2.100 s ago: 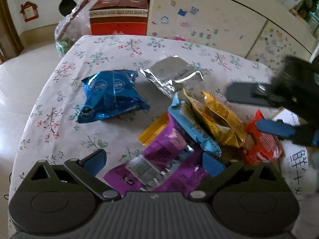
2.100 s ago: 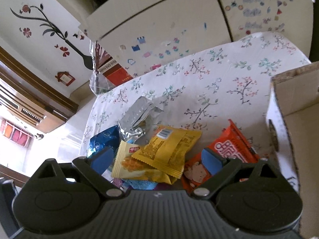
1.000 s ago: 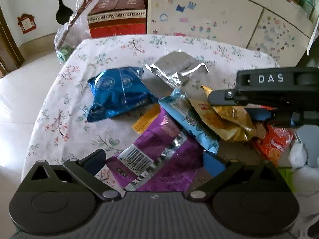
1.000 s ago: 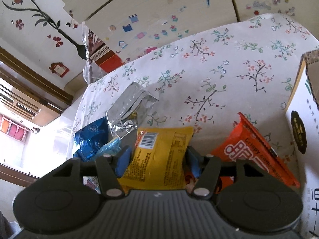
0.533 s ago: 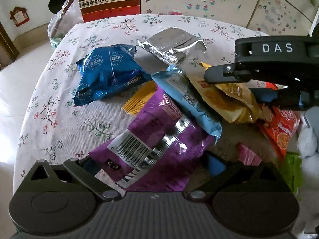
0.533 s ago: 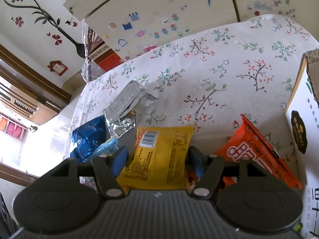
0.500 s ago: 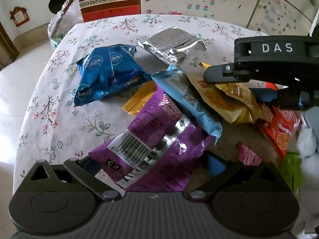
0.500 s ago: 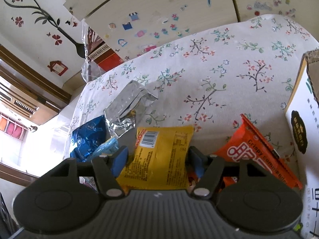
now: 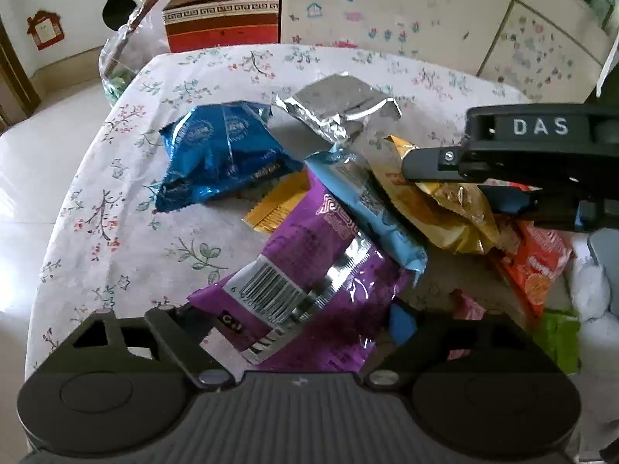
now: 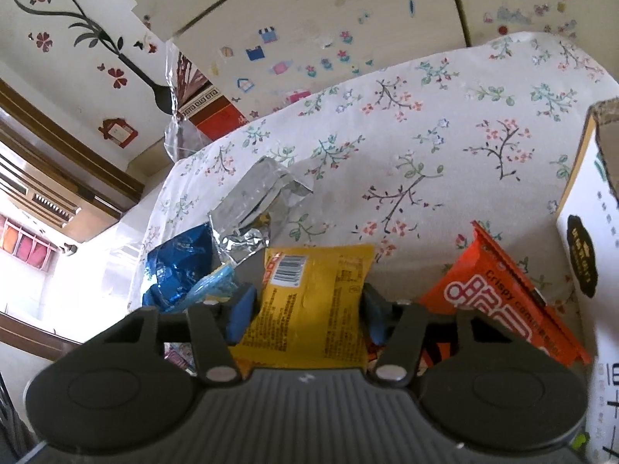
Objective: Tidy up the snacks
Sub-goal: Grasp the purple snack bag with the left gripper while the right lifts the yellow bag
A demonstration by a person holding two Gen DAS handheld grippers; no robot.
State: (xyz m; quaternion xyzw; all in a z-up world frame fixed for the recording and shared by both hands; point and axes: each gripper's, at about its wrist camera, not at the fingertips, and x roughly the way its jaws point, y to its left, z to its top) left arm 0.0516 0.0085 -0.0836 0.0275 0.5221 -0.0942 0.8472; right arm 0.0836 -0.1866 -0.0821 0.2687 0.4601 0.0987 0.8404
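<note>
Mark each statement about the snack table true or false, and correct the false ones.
1. The right hand-held gripper grips a yellow snack packet. True.
2. The purple snack packet lies between the fingers of the left hand-held gripper. True.
3. The blue snack packet lies on top of the purple one. False: it lies apart on the floral tablecloth, further from the left hand-held gripper.
4. The silver foil packet is held in a hand-held gripper. False: it lies free on the tablecloth.
5. A red box stands beyond the far edge of the table. True.
</note>
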